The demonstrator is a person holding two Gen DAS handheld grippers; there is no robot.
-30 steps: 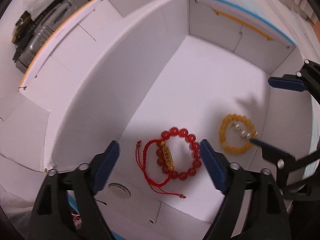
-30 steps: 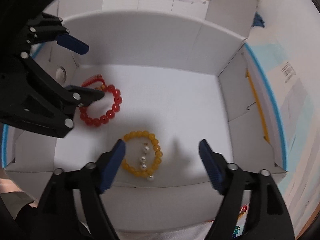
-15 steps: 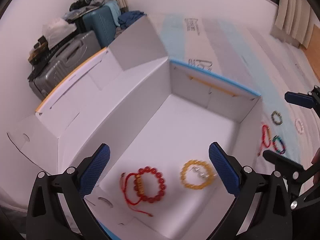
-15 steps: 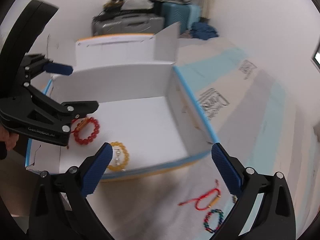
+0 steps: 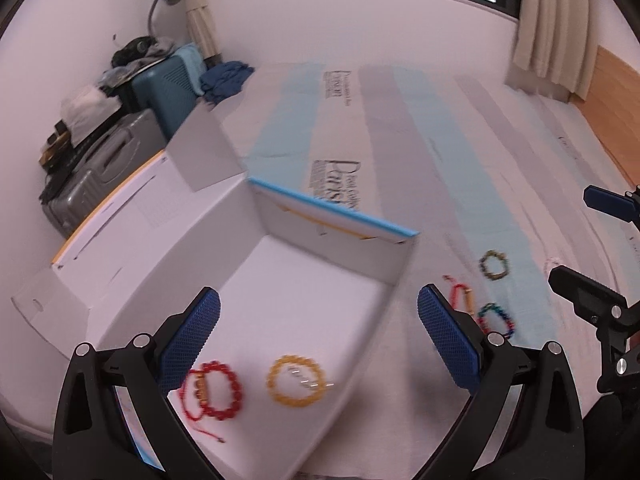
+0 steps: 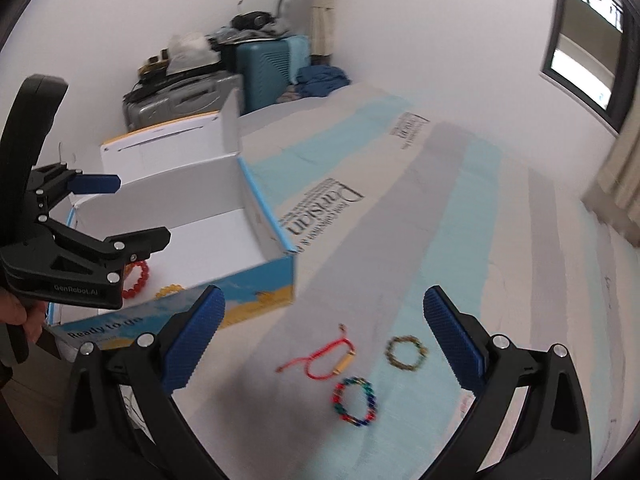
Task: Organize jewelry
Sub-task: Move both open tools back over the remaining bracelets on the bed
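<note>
Only from the right wrist: box's blue printed outer wall.

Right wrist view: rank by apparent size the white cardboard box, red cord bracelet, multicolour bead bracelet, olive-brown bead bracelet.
1. White cardboard box, by far the largest.
2. Red cord bracelet, widest spread with its loose cord ends.
3. Multicolour bead bracelet.
4. Olive-brown bead bracelet, smallest ring, but it lies farther from the camera, so 3 versus 4 is unsure.

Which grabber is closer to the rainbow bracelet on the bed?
Right. The right gripper hangs open just above the rainbow bracelet, framing it. The left gripper is over the box, off to one side.
</note>
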